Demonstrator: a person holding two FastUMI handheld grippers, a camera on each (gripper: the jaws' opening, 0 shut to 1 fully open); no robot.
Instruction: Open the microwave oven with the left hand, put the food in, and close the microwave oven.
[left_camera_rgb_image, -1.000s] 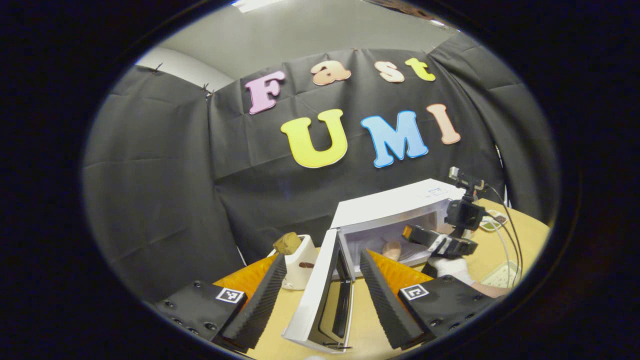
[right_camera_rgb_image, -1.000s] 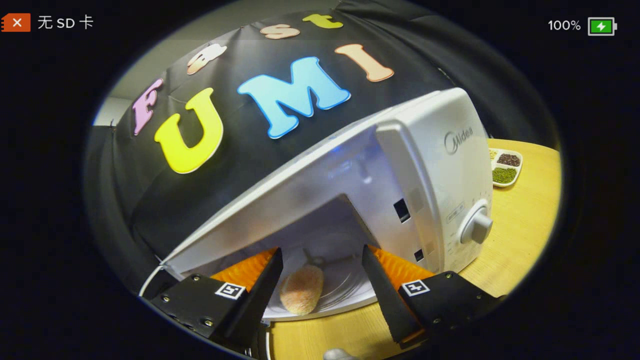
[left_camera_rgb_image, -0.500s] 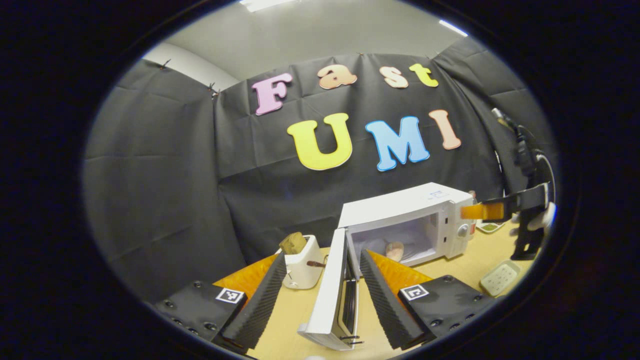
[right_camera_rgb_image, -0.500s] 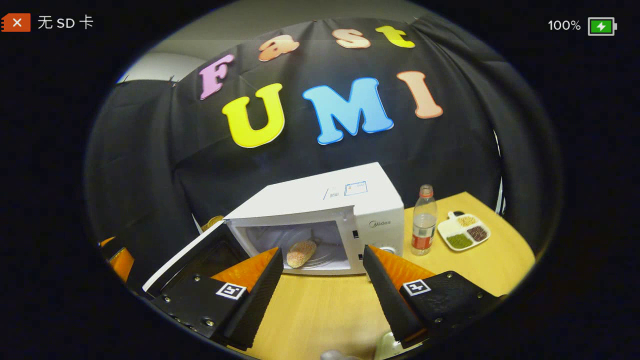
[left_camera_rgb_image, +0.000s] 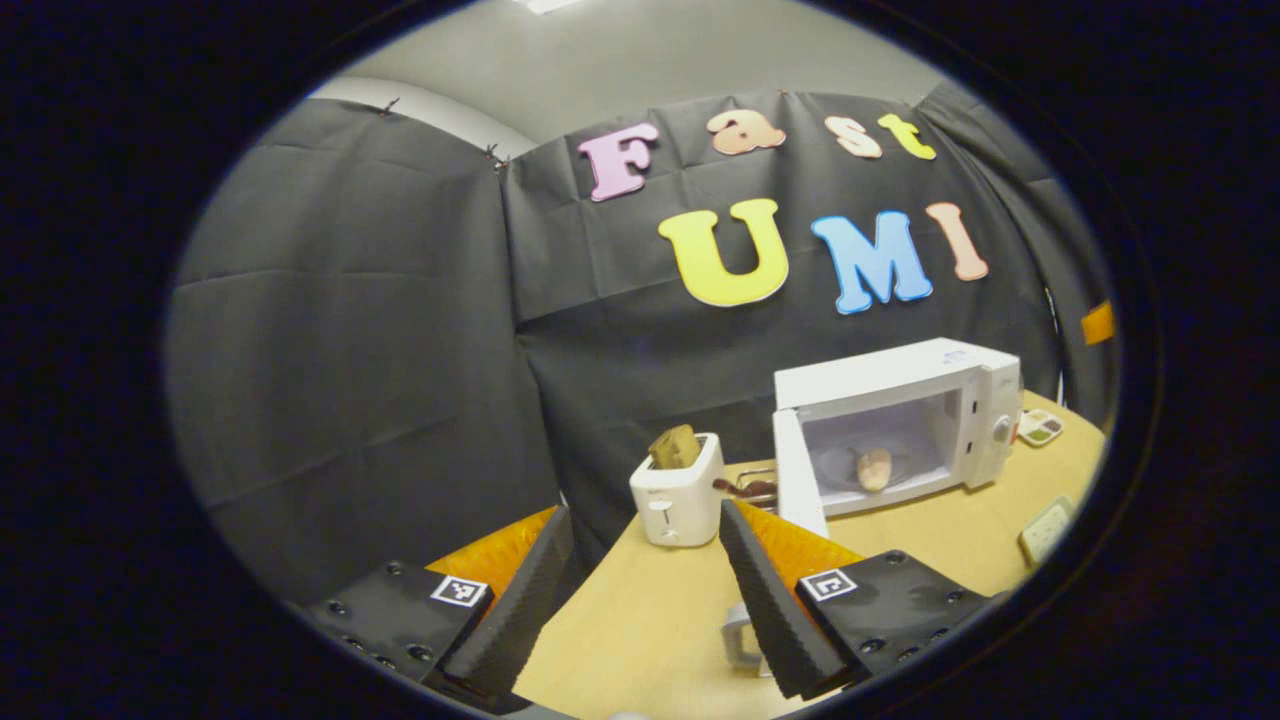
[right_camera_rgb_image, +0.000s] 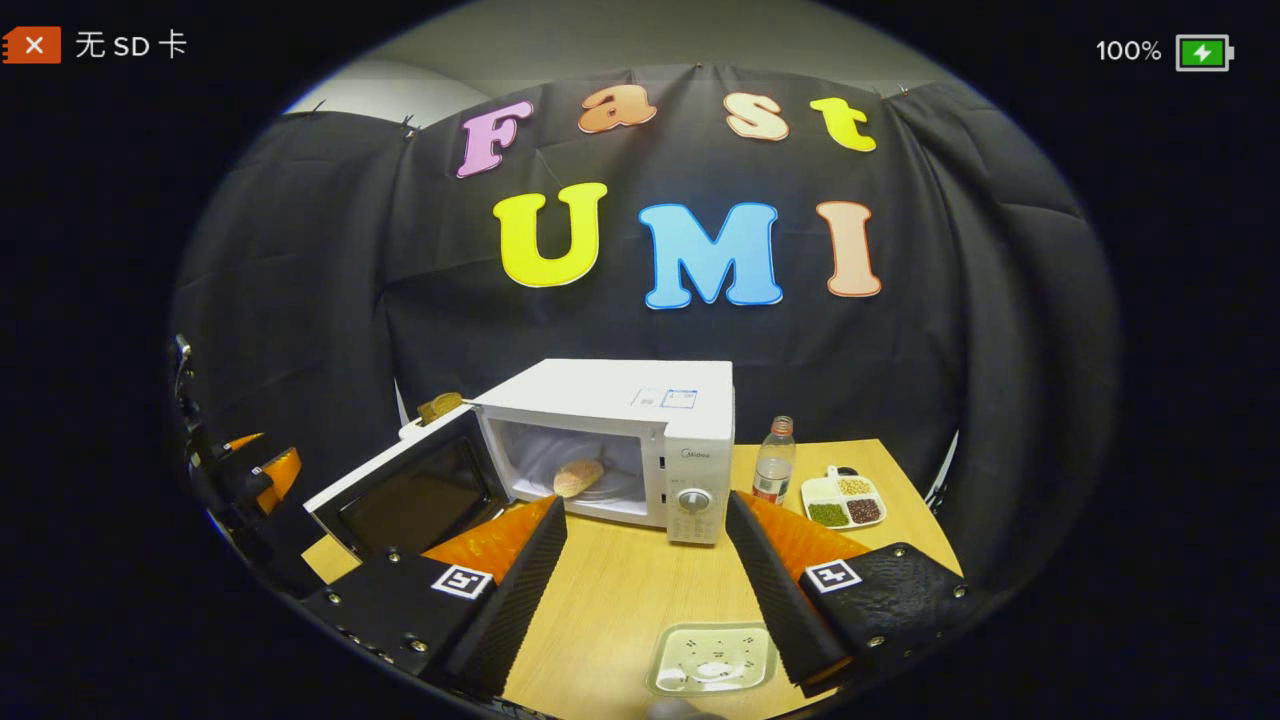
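Pulled back from microwave (right_camera_rgb_image: 640, 440) since previous frames — both hand-held grippers, left (left_camera_rgb_image: 640, 590) and right (right_camera_rgb_image: 645, 590), now well apart from it, jaws spread, holding nothing. Food (right_camera_rgb_image: 578, 477) on turntable inside; door (right_camera_rgb_image: 405, 490) swung wide open. Risk: left approach clipping toaster (left_camera_rgb_image: 678, 490) beside door — shoving microwave across table (right_camera_rgb_image: 620, 590) on closing.

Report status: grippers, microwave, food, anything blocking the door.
Left gripper and right gripper open, empty. Bread inside microwave. Door open; nothing seen blocking it.
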